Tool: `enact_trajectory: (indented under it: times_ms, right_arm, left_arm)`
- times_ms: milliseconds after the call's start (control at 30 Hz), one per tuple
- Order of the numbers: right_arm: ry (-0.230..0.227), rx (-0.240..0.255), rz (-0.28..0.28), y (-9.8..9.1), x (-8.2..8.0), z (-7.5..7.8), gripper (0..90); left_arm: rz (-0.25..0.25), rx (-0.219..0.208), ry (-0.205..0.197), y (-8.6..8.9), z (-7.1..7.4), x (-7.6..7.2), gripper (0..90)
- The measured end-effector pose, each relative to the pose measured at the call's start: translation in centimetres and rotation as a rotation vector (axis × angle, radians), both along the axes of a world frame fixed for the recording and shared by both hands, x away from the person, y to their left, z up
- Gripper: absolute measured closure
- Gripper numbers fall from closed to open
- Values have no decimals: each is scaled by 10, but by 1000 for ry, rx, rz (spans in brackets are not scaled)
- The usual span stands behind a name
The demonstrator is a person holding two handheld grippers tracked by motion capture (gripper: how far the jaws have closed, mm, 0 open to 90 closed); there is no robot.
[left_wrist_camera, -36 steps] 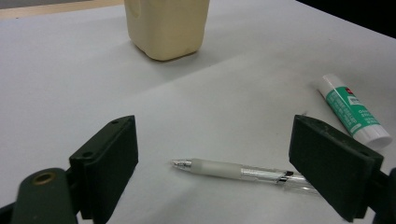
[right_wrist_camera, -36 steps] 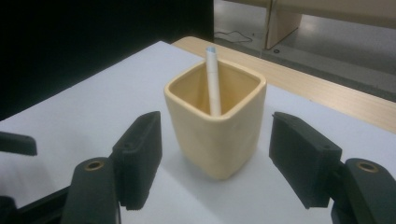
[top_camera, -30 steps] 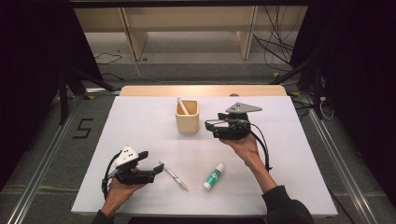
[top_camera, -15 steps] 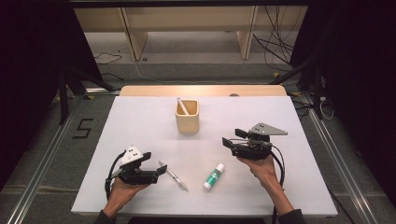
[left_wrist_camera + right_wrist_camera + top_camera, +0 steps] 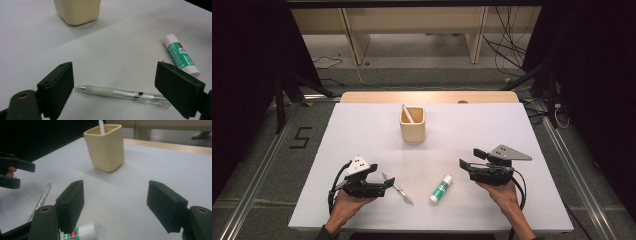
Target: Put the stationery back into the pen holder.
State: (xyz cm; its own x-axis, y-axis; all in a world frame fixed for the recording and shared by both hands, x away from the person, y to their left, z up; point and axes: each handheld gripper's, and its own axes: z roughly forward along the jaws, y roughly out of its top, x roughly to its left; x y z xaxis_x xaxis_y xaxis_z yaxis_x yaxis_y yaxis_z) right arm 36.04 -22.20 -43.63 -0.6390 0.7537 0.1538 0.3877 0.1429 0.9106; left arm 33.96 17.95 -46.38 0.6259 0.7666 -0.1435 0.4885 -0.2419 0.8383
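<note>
Pen lies flat on the white bench, lower centre of the high view, slanting down to the right. In the left gripper view the same pen lies crosswise between the jaws, tip toward the left jaw, touching neither. Clear barrel, frosted rubber sleeve near the tip. Judged light, stiff, and prone to roll or skid on the smooth surface; the rubber sleeve looks the best place to pinch, across the barrel.

Left tongs spread wide, nothing pinched, just left of the pen.

Glue stick lies just right of the pen, white cap toward the lower edge, green label. Judged light, rigid, round, also likely to roll; best taken across the body.

Right tongs to the right of the glue stick, spread, jaws just opened further, nothing between them. In the right gripper view the glue stick lies below the left jaw.

Cream cup stands upright in the upper centre, well apart, with a white stick leaning inside.
</note>
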Motion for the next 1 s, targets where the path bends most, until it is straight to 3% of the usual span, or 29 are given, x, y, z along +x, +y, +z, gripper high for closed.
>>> enact_trajectory:
  times_ms: [600,1000]
  right_arm:
    - [20,-8,-12,-9,-17,-13,295]
    - [34,-12,-18,-12,-24,-17,288]
  left_arm:
    - [-51,86,90,-32,7,3,158]
    - [-104,160,143,-65,10,4,160]
